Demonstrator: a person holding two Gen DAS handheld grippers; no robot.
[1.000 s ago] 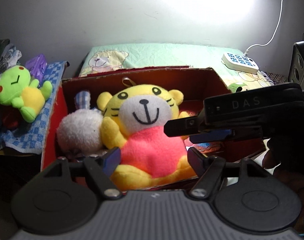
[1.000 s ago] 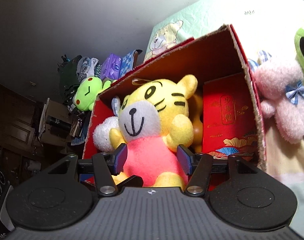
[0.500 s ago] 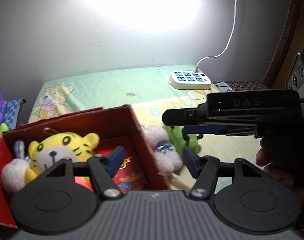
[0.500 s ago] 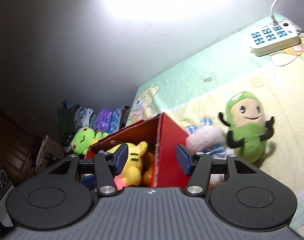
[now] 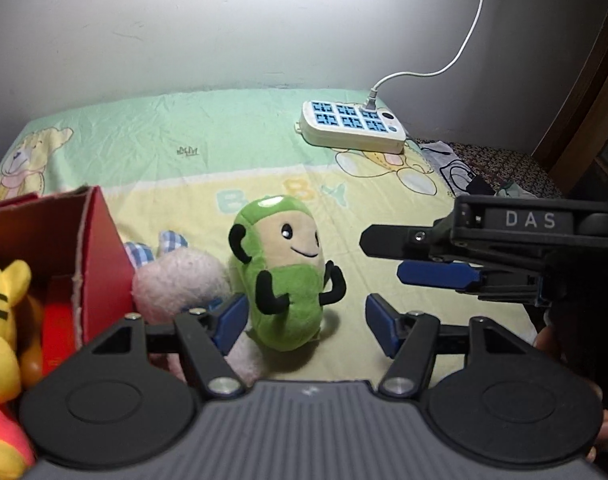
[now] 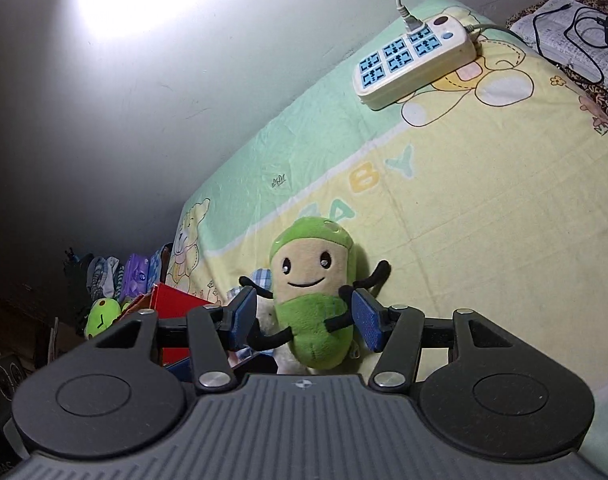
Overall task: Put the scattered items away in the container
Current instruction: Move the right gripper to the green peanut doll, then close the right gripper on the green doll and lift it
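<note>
Bedsheet point(image 6: 484, 200) — green plush point(image 6: 316, 304) upright between spread right gripper point(image 6: 304, 316); left gripper point(image 5: 304, 320) narrowing, empty — red box point(image 5: 100, 264) beside.

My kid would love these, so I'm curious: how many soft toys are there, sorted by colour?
Green: 2, the smiling green plush on the bedsheet and a lime green plush off beyond the red box.
Pink: 1, the pink plush beside the box.
Yellow: 1, the yellow tiger in the box.
Total: 4.
</note>
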